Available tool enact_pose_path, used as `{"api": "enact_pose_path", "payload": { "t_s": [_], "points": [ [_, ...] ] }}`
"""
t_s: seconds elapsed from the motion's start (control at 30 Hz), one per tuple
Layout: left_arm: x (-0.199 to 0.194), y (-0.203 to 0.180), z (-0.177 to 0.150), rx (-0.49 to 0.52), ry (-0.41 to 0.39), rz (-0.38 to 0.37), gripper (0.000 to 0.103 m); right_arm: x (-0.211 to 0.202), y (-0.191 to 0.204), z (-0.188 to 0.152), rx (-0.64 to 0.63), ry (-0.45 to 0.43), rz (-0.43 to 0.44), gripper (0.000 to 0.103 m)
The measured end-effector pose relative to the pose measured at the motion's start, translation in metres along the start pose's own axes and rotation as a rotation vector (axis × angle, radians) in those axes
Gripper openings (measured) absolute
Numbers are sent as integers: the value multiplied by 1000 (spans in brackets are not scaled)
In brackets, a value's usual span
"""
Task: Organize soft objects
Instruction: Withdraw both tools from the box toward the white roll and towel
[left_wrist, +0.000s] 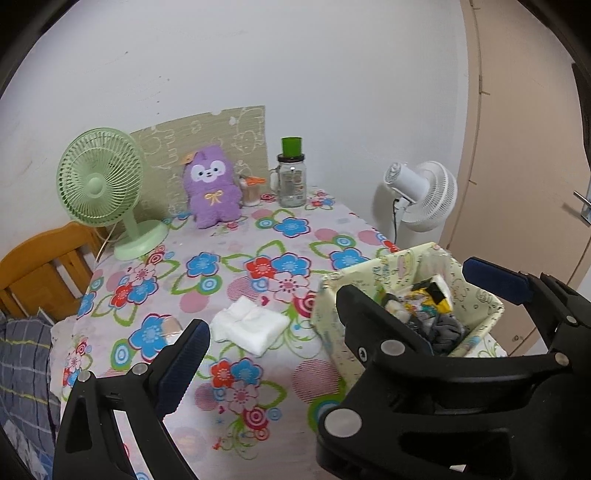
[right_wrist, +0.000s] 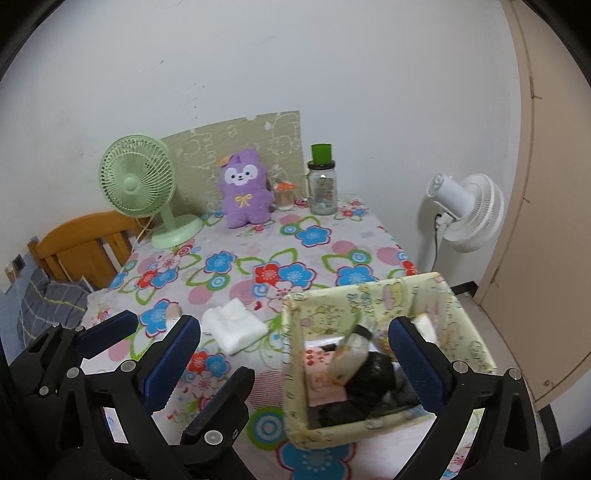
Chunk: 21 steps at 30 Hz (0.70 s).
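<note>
Both grippers empty, hovering off the near edge of the surface (left_wrist: 258, 236).
Left gripper (left_wrist: 332, 306): spread wide, nothing between the pads. Right gripper (right_wrist: 295, 350): also wide, straddling the near-left wall of the fabric bin (right_wrist: 295, 369), touching nothing.

Task items:
- Folded white cloth (left_wrist: 249, 326) flat on the surface, near-centre, just left of the bin. Only loose soft item within reach.
- Fabric bin at the near right corner, already part-filled with dark and patterned soft goods; contents too jumbled to name, possibly socks.
- Purple plush (left_wrist: 213, 184) upright at the far edge, against the patterned board (left_wrist: 207, 136), between green fan (left_wrist: 103, 184) and glass jar (left_wrist: 291, 181). Small container with orange lid (left_wrist: 252, 190) just beside it.
- White fan (left_wrist: 421, 195) off the far right corner, clear of the work.

Likely step in hand: pick the white cloth, drop in bin.

How to do it well:
- Use left gripper; closer, clean line to it.
- Come down from above, pads across the thick folded side, not a loose corner.
- Pinch the whole stack so the fold survives the lift.
- Stay off the tablecloth; snagging it drags the bin and fan.
- Lift clear of the bin's rim before traversing; soft wall folds if clipped.
- Release low over an open spot, avoid unfolding.
- Keep right gripper back from the bin mouth, or steady the wall with it.
</note>
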<state>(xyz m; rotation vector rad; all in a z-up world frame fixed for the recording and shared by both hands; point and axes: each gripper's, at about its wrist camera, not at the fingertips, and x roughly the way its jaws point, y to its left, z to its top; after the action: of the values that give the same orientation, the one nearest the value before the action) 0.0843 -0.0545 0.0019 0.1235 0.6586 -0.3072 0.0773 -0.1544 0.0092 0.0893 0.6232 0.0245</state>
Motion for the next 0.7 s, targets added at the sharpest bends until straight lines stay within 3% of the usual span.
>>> {"api": "enact_pose_path", "payload": {
  "t_s": [0.7],
  "points": [
    [25,63,-3,-66,25,94,98,47,56,11,-60,2,64,103]
  ]
}}
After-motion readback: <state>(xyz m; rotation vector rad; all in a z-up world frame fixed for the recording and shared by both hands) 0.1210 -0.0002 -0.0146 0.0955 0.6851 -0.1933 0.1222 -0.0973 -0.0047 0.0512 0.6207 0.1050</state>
